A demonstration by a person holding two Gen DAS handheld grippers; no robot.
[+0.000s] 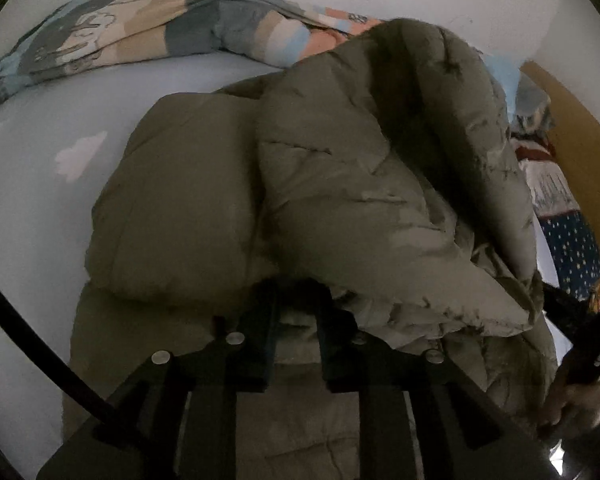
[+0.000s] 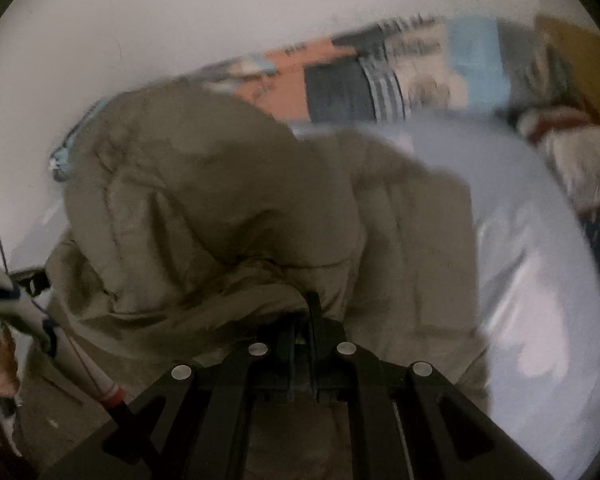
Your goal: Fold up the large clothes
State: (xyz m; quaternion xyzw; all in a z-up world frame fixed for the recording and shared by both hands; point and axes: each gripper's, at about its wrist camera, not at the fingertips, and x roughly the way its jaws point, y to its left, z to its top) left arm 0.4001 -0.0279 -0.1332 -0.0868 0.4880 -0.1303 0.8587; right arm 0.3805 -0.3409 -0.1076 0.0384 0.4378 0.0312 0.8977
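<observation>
A bulky olive puffer jacket [image 1: 340, 184] lies on a pale bed sheet [image 1: 40, 200], with one part lifted and folded over the rest. My left gripper [image 1: 296, 312] is shut on a fold of the jacket at its near edge, and fabric shows between the black fingers [image 1: 266, 320]. In the right wrist view, which is blurred by motion, the same jacket [image 2: 220, 208] bulges in front of my right gripper [image 2: 306, 320]. Its fingers stand close together, shut on a thin edge of the jacket. A hand [image 1: 572, 400] holding the right gripper shows at the lower right of the left wrist view.
A rolled patchwork quilt [image 1: 140, 32] lies along the white wall at the far side of the bed, also visible as the quilt [image 2: 360, 80]. A yellow wooden panel [image 1: 580, 140] and a navy star-print cloth [image 1: 572, 248] sit at the right. Bare sheet [image 2: 540, 280] stretches right of the jacket.
</observation>
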